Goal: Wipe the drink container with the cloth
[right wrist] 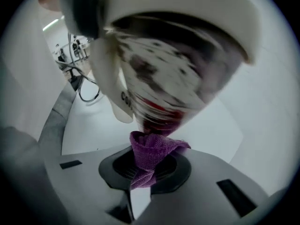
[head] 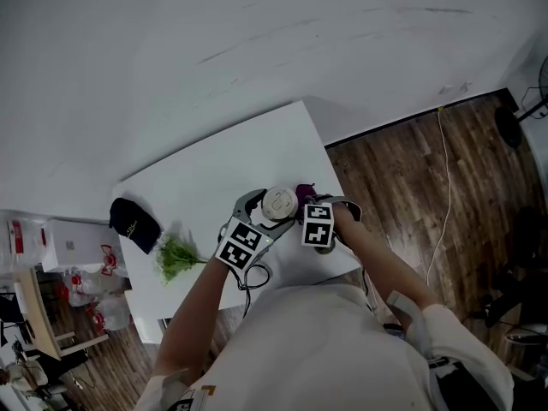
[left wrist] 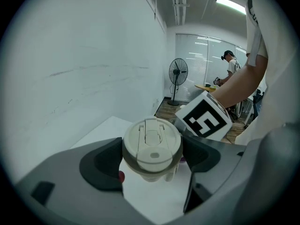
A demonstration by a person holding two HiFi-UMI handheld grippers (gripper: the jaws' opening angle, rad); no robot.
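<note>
Left gripper (left wrist: 151, 165) clamps the lidded tumbler (left wrist: 152, 142) steady so the right gripper (right wrist: 144, 172), pinched tight on the purple cloth (right wrist: 152, 149), can rub just past its fingertips.

Cream-lidded drink container (left wrist: 152, 146) clamped between left gripper (left wrist: 153, 162) jaws; marker cube (left wrist: 206, 119) just behind.
</note>
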